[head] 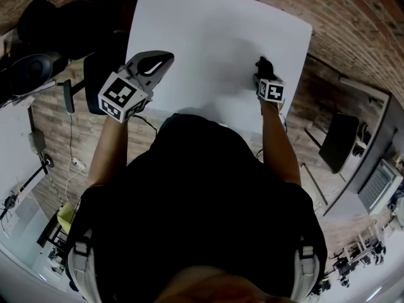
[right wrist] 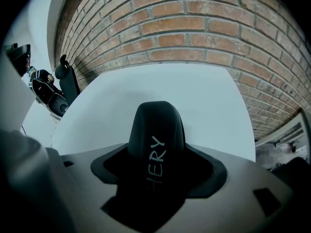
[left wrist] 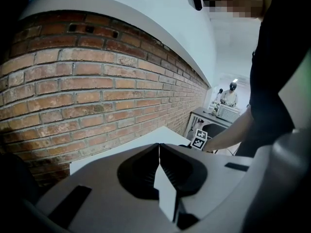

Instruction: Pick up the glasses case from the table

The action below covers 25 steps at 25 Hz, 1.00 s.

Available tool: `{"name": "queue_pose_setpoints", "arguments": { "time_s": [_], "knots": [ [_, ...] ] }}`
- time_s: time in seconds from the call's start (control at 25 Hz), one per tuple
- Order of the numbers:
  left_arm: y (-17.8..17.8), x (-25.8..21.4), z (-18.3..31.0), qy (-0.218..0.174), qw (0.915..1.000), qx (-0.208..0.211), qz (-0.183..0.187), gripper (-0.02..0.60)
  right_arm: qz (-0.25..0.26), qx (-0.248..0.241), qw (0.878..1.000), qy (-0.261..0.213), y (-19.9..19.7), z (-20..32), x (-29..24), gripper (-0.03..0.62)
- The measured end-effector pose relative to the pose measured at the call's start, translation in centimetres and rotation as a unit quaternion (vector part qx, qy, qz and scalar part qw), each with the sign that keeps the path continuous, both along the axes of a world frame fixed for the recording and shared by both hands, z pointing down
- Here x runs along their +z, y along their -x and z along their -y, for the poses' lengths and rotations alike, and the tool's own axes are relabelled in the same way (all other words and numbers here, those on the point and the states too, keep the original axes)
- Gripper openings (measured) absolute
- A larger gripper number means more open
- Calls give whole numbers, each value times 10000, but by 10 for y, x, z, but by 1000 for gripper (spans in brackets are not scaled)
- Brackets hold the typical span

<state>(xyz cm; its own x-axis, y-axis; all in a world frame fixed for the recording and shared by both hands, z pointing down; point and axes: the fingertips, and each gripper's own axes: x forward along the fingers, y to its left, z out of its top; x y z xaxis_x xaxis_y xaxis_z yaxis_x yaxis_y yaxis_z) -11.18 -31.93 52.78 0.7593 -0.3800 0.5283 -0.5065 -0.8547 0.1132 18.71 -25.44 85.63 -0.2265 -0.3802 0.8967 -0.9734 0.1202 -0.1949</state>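
Note:
The glasses case (right wrist: pixel 156 123) is a black, rounded hard case with pale lettering on its top. It lies on the white table (right wrist: pixel 199 98), with my right gripper (right wrist: pixel 157 144) steeply over it and both jaws against its sides. In the head view the case (head: pixel 262 62) shows as a dark lump at the tips of the right gripper (head: pixel 261 73), near the table's right side. My left gripper (head: pixel 168 57) hovers over the table's left edge. Its jaws (left wrist: pixel 159 145) meet in a thin line with nothing between them.
A brick wall (right wrist: pixel 209 28) runs along the far edge of the table (head: pixel 208 30). A dark chair and bags (head: pixel 38 68) stand to the left. A desk with a keyboard (head: pixel 379 182) stands to the right. My own body fills the lower head view.

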Motion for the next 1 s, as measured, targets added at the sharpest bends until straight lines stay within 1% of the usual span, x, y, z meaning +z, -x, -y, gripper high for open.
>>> {"name": "queue_pose_setpoints", "arguments": {
  "time_s": [0.28, 0.44, 0.76, 1.0],
  "knots": [
    [0, -3, -7, -29, 10000, -12, 89, 11, 268, 112, 9995, 93, -2, 2, -1, 334],
    [-1, -9, -12, -51, 10000, -35, 27, 11, 356, 94, 9993, 80, 4, 0, -5, 334],
    [-4, -23, -19, -193, 9998, -45, -10, 11, 438, 63, 9990, 26, 3, 0, -17, 334],
    [0, -28, -31, -260, 9996, -55, 7, 11, 462, 42, 9989, -110, 3, -1, -31, 334]
  ]
}}
